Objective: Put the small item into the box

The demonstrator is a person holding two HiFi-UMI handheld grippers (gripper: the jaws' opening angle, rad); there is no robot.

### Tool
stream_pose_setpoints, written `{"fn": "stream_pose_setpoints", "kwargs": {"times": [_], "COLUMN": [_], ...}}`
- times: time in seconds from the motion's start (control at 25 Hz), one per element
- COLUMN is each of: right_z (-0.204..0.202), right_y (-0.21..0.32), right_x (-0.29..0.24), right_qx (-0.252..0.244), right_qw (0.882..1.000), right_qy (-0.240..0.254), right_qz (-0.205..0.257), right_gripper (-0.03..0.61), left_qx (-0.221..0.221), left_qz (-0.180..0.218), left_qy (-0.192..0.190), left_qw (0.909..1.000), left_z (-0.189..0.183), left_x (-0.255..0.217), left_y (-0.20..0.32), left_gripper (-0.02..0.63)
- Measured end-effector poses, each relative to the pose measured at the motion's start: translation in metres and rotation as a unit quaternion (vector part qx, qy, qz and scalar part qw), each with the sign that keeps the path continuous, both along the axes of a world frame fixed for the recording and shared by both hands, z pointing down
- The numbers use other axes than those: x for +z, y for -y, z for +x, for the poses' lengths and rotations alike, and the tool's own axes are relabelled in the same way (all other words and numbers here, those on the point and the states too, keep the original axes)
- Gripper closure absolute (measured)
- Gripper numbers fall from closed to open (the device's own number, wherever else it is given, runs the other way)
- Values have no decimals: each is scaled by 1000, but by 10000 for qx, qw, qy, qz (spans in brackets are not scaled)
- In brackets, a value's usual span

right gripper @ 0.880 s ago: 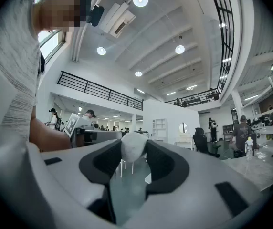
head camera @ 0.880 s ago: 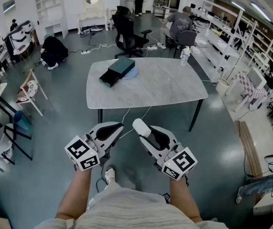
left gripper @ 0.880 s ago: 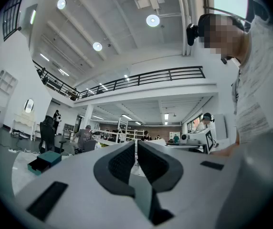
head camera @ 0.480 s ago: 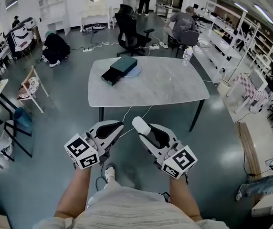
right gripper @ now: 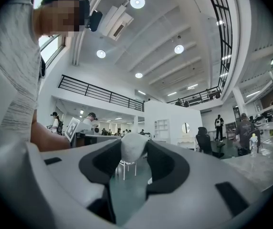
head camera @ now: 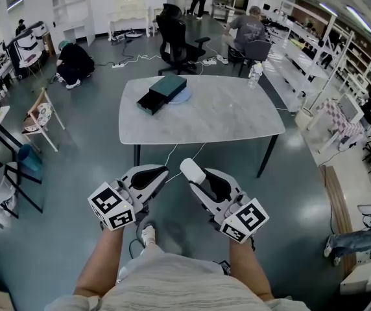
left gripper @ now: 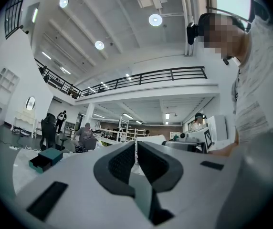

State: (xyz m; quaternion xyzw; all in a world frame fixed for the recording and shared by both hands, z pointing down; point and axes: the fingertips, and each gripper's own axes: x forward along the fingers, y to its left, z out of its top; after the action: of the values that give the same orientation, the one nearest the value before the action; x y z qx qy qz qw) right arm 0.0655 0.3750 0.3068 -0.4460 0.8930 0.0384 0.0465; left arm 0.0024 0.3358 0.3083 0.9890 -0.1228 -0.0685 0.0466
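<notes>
A dark teal box (head camera: 161, 91) with its drawer pulled out stands at the far left of the grey marble table (head camera: 224, 115); it also shows small in the left gripper view (left gripper: 46, 159). The table is well ahead of both grippers. My right gripper (head camera: 193, 173) is shut on a small white rounded item (head camera: 191, 171), which sits pinched between the dark pads in the right gripper view (right gripper: 133, 147). My left gripper (head camera: 161, 172) is level beside it, jaws together with nothing between them (left gripper: 136, 146).
A pale round disc (head camera: 180, 98) lies under the box's right end. A water bottle (head camera: 253, 75) stands at the table's far right corner. A black office chair (head camera: 176, 41) and seated people are beyond; a wooden chair (head camera: 40, 120) is left. Cables (head camera: 179, 154) trail under the table.
Both grippers keep their places and the white item stays held. Only the people at the back of the room have shifted a little.
</notes>
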Motion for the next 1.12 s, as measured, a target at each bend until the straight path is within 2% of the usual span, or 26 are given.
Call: {"fn": "stream_pose_setpoints", "kwargs": {"times": [0.68,1.12], "right_z": [-16,-27], "right_y": [29,94], "right_x": [5,8], "right_qx": [-65,-81], "right_qw": [9999,9996], "right_qy": [-65,-69], "right_qz": [-96,-262], "right_gripper": [394,394], "left_qx": [-65,-114], "left_qz": [-172,-304], "left_qy": [-76,-137], "left_qw": [9998,9994], "left_z": [-14,-24], "left_x": [7,7], "left_y": [26,90], "left_gripper": [583,583]}}
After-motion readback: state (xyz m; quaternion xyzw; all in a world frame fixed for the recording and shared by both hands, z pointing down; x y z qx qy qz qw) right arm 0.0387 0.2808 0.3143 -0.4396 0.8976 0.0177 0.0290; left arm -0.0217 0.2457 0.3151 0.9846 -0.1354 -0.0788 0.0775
